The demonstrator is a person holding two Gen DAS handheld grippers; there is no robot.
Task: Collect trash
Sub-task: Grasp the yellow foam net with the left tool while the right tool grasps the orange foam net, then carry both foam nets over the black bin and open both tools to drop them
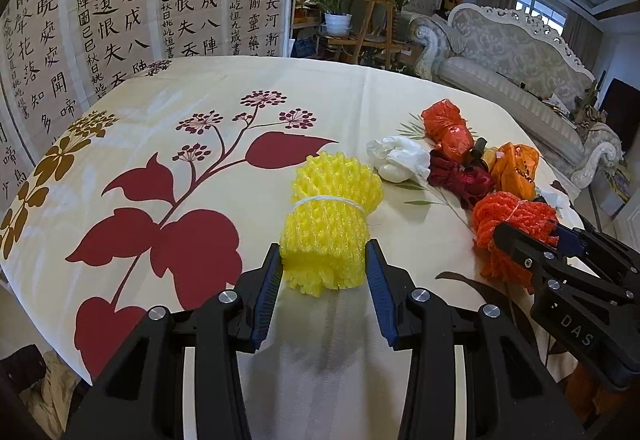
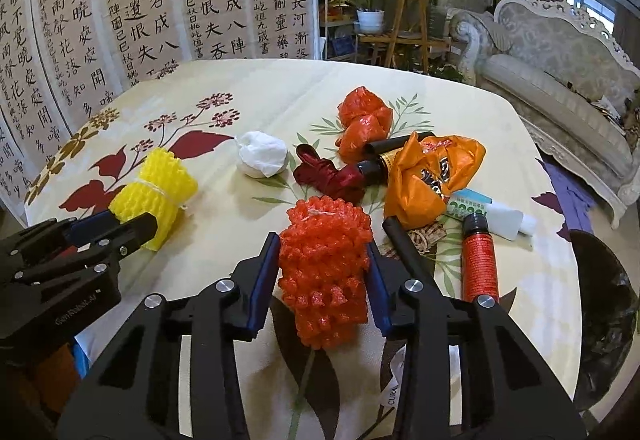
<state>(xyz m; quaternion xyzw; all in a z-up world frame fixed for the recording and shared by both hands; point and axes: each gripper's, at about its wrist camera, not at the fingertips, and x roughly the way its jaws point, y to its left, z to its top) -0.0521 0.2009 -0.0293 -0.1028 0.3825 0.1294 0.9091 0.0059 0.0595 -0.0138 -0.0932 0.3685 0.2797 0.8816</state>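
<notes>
between left hand-held gripper (image 1: 324, 272) pads, yellow foam net (image 1: 330, 220)

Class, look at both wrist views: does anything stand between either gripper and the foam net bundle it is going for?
Nothing does. The left gripper already has the yellow foam net between its pads, and the right gripper likewise clamps the red foam net. No bin is visible.

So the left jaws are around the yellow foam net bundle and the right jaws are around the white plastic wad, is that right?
Not quite. The right gripper has its jaws around the orange-red foam net bundle, as the right wrist view shows; the white plastic wad lies untouched farther back. The left gripper is indeed around the yellow foam net bundle.
</notes>
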